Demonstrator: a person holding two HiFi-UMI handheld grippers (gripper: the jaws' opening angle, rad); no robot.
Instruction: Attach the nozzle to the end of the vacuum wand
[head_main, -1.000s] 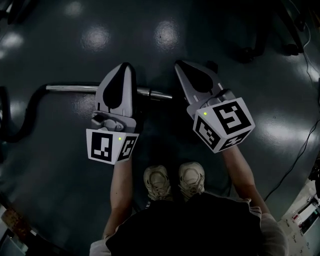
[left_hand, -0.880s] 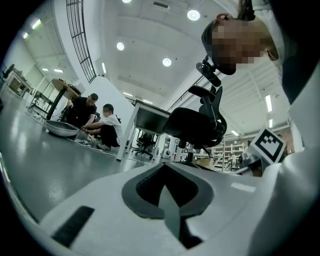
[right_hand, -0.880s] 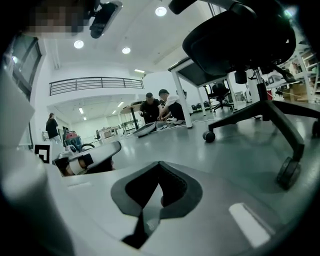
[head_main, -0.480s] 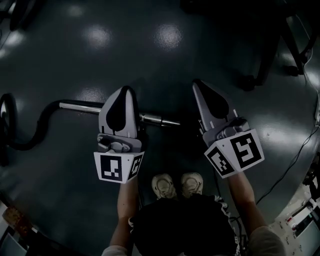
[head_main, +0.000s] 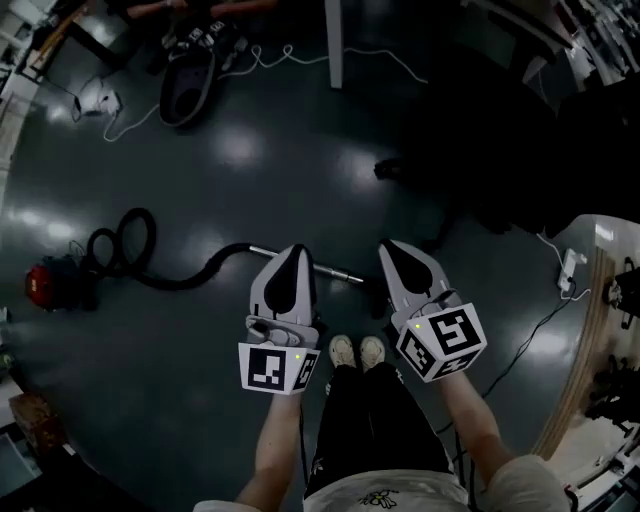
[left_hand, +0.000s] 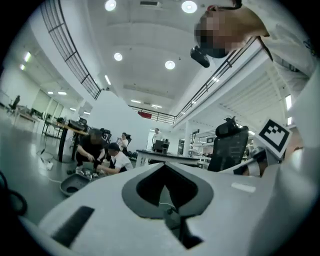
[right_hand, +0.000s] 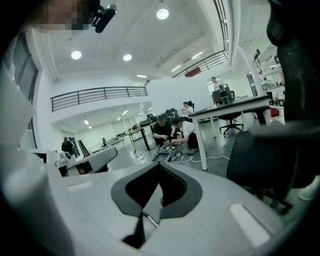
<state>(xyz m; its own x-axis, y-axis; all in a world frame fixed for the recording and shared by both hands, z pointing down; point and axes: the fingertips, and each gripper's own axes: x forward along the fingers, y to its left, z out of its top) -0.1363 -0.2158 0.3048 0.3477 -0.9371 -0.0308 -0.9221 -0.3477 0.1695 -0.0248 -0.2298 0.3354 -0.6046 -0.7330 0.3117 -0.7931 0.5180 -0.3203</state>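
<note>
Left gripper (head_main: 293, 252) and right gripper (head_main: 390, 248), both closed and empty, had risen high above the vacuum wand (head_main: 338, 272), which lay on the floor. I could not pick out the nozzle. Doing this well likely meant descending again and steadying the wand near its free end.

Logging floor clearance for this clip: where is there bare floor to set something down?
Bare: the dark glossy floor between the black vacuum hose and the dark oval tub up top, and below the hose at lower left. Crowded: the right edge, by the pale-topped bench and thin black cable.
</note>
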